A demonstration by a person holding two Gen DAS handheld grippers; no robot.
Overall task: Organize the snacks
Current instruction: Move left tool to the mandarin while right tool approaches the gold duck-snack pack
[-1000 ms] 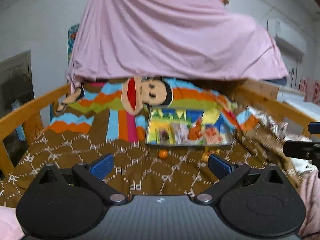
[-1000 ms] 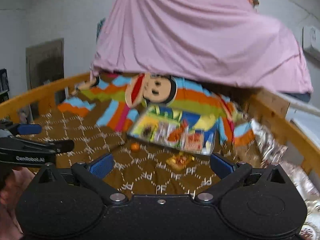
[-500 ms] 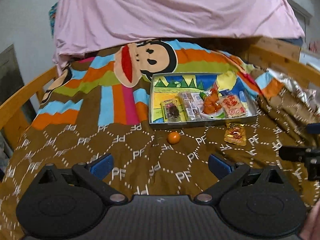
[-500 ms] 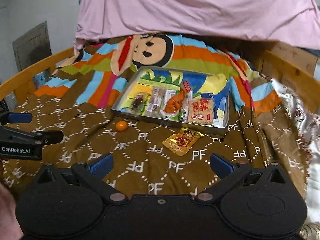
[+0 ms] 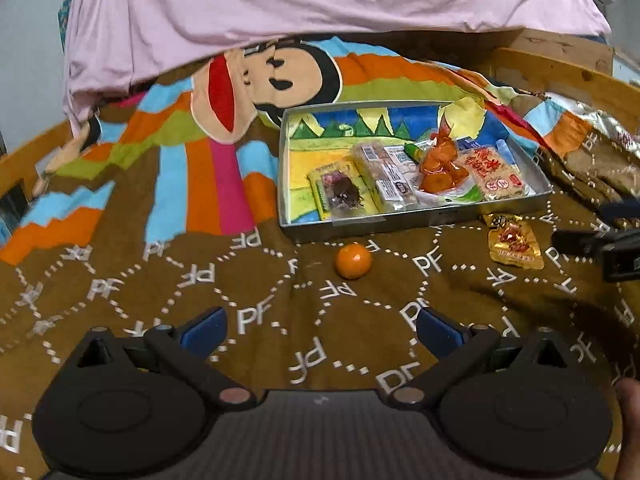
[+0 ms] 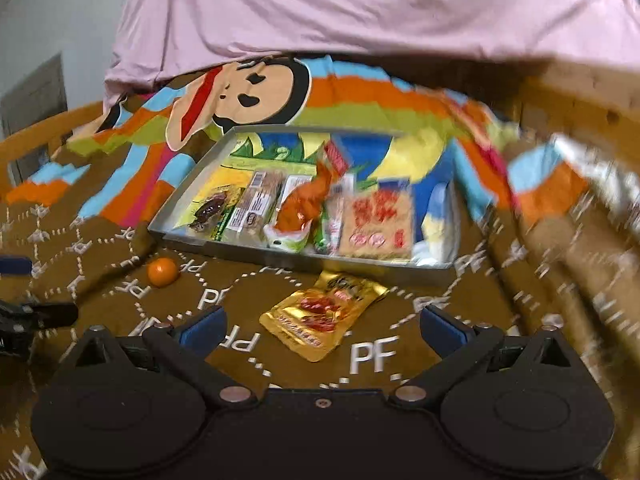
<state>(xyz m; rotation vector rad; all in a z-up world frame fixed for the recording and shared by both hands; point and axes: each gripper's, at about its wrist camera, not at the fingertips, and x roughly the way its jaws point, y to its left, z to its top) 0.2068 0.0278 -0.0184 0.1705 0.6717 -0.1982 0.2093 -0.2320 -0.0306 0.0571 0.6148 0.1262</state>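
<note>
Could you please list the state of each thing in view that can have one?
Left gripper: open, empty.
Right gripper: open, empty.
Tray: open-topped, holding several snack packets.
Orange: loose on the blanket, outside the tray.
Gold packet: flat on the blanket, outside the tray, looks sealed.
Blanket: spread out, slightly rumpled.
</note>
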